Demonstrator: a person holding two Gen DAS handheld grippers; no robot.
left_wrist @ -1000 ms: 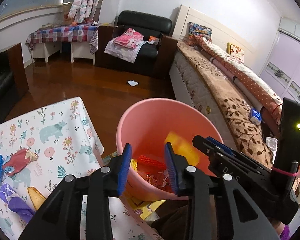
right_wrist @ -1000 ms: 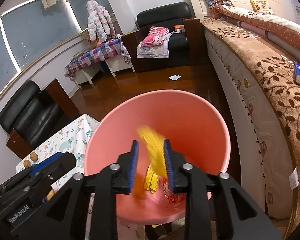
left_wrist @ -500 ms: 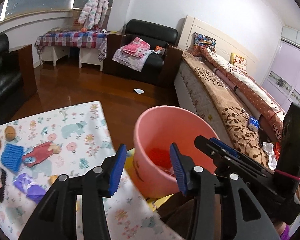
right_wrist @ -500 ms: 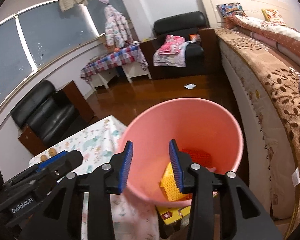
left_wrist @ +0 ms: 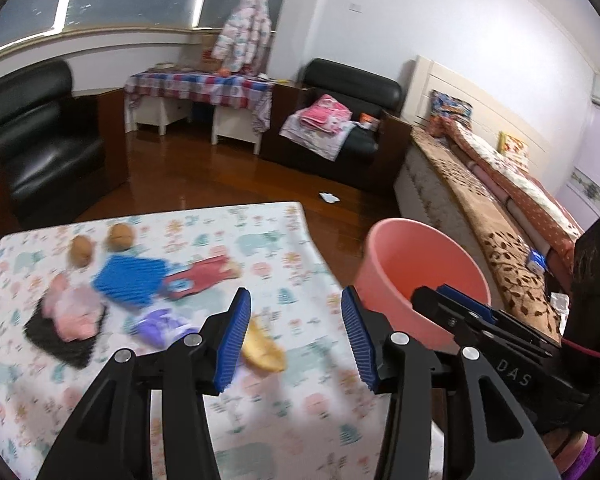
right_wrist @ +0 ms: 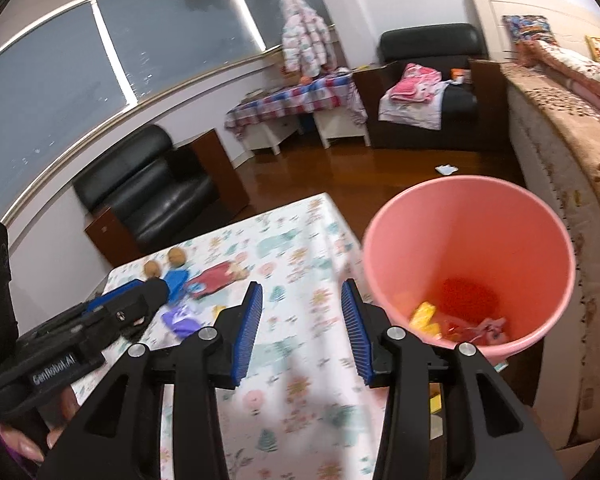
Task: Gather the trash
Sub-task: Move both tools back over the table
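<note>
A pink bucket (left_wrist: 412, 264) stands on the floor off the table's right edge. In the right wrist view the bucket (right_wrist: 480, 232) holds a yellow wrapper (right_wrist: 422, 314) and red scraps (right_wrist: 466, 292). On the floral tablecloth (left_wrist: 300, 412) lie a yellow wrapper (left_wrist: 262, 350), a purple wrapper (left_wrist: 160, 326), a blue packet (left_wrist: 130, 280), a red packet (left_wrist: 204, 276), and a pink and black heap (left_wrist: 72, 316). My left gripper (left_wrist: 294, 320) hovers over the table near the yellow wrapper, its jaws opening and empty. My right gripper (right_wrist: 302, 320) is open and empty, left of the bucket.
Two brown nuts (left_wrist: 120, 236) sit at the table's far side. A bed (right_wrist: 580, 160) runs along the right, close behind the bucket. Black armchairs (left_wrist: 40, 152) and a checked side table (left_wrist: 200, 84) line the back wall. A white scrap (left_wrist: 330, 197) lies on the wooden floor.
Both grippers swung left from over the bucket to over the table. The right gripper's jaws parted and its yellow wrapper dropped into the bucket. The left gripper's jaws also widened.
</note>
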